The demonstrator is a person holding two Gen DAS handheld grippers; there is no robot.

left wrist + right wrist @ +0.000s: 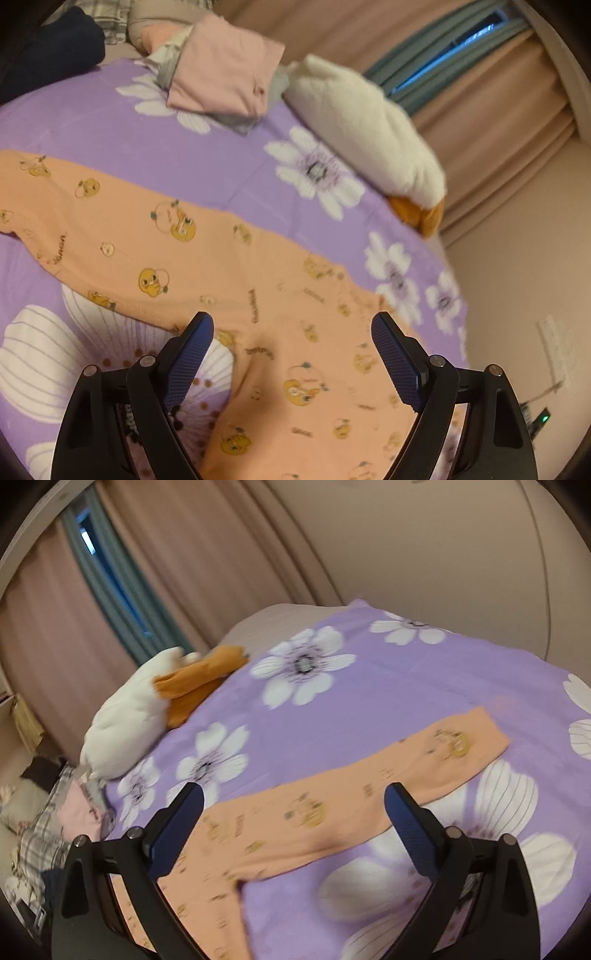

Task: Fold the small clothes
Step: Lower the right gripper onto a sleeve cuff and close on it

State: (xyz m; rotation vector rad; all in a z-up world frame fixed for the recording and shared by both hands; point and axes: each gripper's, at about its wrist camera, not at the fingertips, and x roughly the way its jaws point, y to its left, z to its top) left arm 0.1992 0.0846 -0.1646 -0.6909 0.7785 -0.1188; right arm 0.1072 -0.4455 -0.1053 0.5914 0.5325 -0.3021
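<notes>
Nearest in the left wrist view, the left gripper [291, 328] is seen with its fingers [188, 360] spread wide and nothing held; below the gap lies the orange printed baby garment [229, 266], spread flat on the purple floral bedsheet [92, 125]. In the right wrist view the right gripper [293, 801] is likewise shown with its fingers [410, 834] wide apart and empty, above the same orange garment [332, 805], one long narrow part of which stretches away to the far right across the bedsheet [424, 679]. Farther off, a folded pink cloth [221, 77] rests on grey pieces at the far side of the bed, with a white and orange plush toy [369, 122] lying beside it toward the right, near the beige curtains [491, 92]
</notes>
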